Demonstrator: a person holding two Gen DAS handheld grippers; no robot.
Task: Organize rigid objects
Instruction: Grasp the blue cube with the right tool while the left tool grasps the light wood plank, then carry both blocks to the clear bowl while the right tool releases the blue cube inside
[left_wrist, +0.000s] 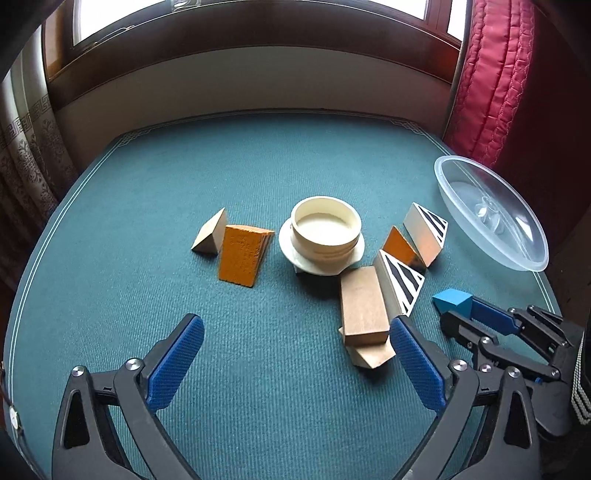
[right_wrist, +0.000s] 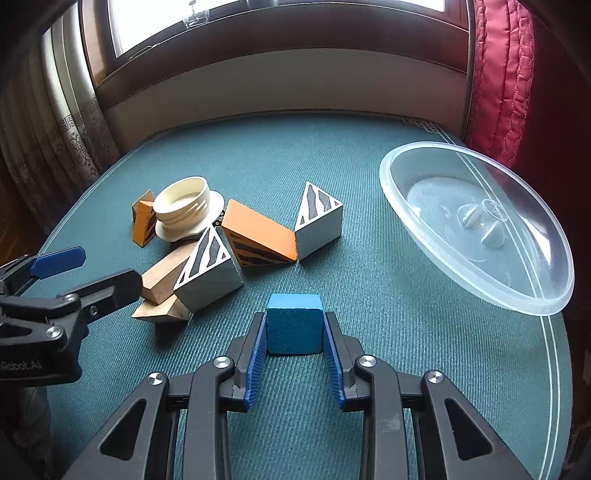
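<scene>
My right gripper (right_wrist: 294, 325) is shut on a blue cube (right_wrist: 294, 323), low over the green table; the cube also shows in the left wrist view (left_wrist: 453, 301). My left gripper (left_wrist: 295, 332) is open and empty, its right finger beside a plain wooden block (left_wrist: 363, 306) that rests on another wooden piece (left_wrist: 371, 355). Striped white wedges (right_wrist: 207, 267) (right_wrist: 319, 221), an orange wedge (right_wrist: 258, 238) and a cream round cup on a saucer (left_wrist: 325, 230) lie in a cluster. A clear plastic bowl (right_wrist: 476, 225) sits at the right.
An orange block (left_wrist: 242, 258) and a plain wooden wedge (left_wrist: 210, 232) stand left of the cup. The table's edge curves round the front and sides, with a wall and window behind and a red quilted cushion (right_wrist: 502, 74) at the right.
</scene>
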